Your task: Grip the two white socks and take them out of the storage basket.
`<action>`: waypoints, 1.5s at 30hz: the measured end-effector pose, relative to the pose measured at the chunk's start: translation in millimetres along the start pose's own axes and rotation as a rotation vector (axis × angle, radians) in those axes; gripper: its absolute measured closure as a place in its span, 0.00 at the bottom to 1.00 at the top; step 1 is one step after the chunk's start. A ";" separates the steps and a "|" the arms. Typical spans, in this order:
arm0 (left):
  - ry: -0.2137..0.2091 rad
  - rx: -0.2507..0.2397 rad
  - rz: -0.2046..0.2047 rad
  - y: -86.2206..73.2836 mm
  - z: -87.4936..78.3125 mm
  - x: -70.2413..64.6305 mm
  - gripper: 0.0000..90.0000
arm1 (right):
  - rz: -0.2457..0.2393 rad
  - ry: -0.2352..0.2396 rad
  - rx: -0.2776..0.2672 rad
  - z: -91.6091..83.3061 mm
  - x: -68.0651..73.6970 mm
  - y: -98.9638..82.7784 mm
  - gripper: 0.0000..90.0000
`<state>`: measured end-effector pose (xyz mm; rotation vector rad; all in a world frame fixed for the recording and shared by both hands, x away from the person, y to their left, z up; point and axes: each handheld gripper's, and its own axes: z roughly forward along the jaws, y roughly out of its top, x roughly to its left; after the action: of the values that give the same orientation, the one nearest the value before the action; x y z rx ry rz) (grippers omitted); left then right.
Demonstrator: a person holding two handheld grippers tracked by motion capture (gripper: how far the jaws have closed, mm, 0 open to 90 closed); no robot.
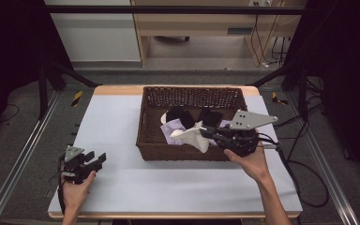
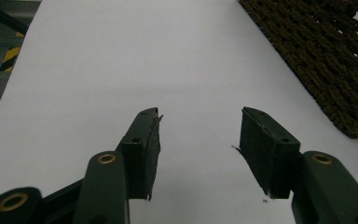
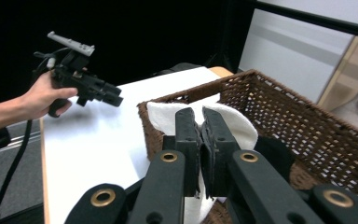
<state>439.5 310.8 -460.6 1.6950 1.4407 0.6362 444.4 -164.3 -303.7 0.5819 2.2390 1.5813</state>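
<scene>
Two grippers | right gripper (image 1: 209, 133) pinching white cloth (image 1: 193, 136) over basket (image 1: 187, 152); left gripper (image 1: 97, 161) spread above counter (image 1: 117, 136)

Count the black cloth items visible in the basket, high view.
2. One black item lies left of centre in the basket, the other just right of it, behind the white cloth. More may be hidden underneath.

The high view looks forward and down from above the person's side, taking in the whole worktop (image 1: 122, 178) and the basket (image 1: 190, 152) from well back. The left gripper view sits low and close over the worktop (image 2: 121, 60), catching one basket (image 2: 326, 70) corner. The right gripper view looks along its tongs (image 3: 200, 140) across the basket (image 3: 279, 112) toward the left tongs (image 3: 114, 95), close up.
</scene>
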 end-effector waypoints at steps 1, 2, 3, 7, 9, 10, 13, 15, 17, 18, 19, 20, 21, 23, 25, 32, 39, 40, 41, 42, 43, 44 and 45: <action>-0.001 0.001 0.000 -0.1 0.3 0.0 0.52 | 0.001 0.008 0.000 0.1 0.7 -1.8 0.96; 0.000 0.002 0.000 -0.2 0.6 0.0 0.52 | 0.004 0.015 -0.002 -0.1 1.3 -3.5 0.96; 0.001 0.003 0.000 -0.3 0.8 -0.1 0.52 | 0.007 0.022 -0.002 -0.2 1.7 -5.1 0.96; 0.001 0.003 0.001 -0.3 0.9 -0.5 0.52 | 0.017 0.034 0.003 -0.4 2.8 -11.8 0.96; 0.002 0.003 0.002 -0.4 0.9 -0.5 0.52 | 0.020 0.039 0.004 -1.2 3.5 -14.8 0.96; 0.002 0.003 0.002 -0.4 0.9 -0.5 0.52 | 0.020 0.039 0.004 -1.2 3.5 -14.8 0.96; 0.006 0.004 0.004 -0.5 0.9 -0.6 0.52 | 0.030 0.052 -0.002 -3.9 4.5 -19.6 0.96; 0.007 0.002 0.005 -0.4 0.6 -0.4 0.52 | 0.036 0.057 -0.003 -4.9 4.9 -22.7 0.96; 0.008 0.004 0.006 -0.4 0.8 -0.3 0.52 | 0.039 0.062 0.000 -5.4 5.7 -26.5 0.96; 0.008 0.004 0.006 -0.4 0.8 -0.3 0.52 | 0.042 0.064 0.004 -5.6 6.2 -28.6 0.96; 0.008 0.006 0.006 -0.6 1.2 -0.8 0.52 | 0.043 0.067 0.006 -5.2 6.4 -30.9 0.96; 0.008 0.006 0.006 -0.6 1.2 -0.8 0.52 | 0.043 0.067 0.006 -5.2 6.4 -30.9 0.96; 0.009 0.005 0.007 -0.5 1.2 -1.6 0.52 | 0.049 0.071 0.018 -4.3 6.8 -36.0 0.96; 0.008 0.004 0.008 -0.4 1.2 -1.9 0.52 | 0.051 0.075 0.026 -2.9 7.4 -40.8 0.96; 0.008 0.005 0.008 -0.3 1.4 -2.2 0.52 | 0.054 0.084 0.036 -1.2 8.0 -46.3 0.96; 0.008 0.003 0.007 -0.3 0.7 -2.1 0.52 | 0.035 0.104 0.076 5.2 15.9 -55.5 0.96; 0.008 0.005 0.009 -0.4 1.1 -2.2 0.52 | 0.053 0.102 0.112 9.3 15.4 -69.7 0.96; 0.010 0.006 0.010 -0.5 1.0 -2.1 0.52 | 0.045 0.097 0.125 10.3 16.4 -71.3 0.96; 0.010 0.007 0.011 -0.6 0.8 -2.2 0.52 | 0.038 0.099 0.133 11.7 17.7 -72.5 0.96; 0.010 0.006 0.012 -0.6 0.6 -2.3 0.52 | 0.036 0.102 0.138 12.9 19.1 -73.5 0.96; 0.011 0.005 0.012 -0.5 0.3 -2.5 0.52 | 0.034 0.104 0.142 14.1 20.3 -74.4 0.96; 0.010 0.004 0.011 -0.5 0.1 -2.5 0.52 | 0.030 0.105 0.146 15.3 21.3 -75.5 0.96; 0.010 0.003 0.010 -0.5 -0.1 -2.6 0.52 | 0.027 0.100 0.152 16.5 21.9 -76.9 0.96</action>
<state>438.6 308.4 -460.6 1.7048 1.4414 0.6493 423.4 -162.6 -382.6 0.5875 2.4517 1.4916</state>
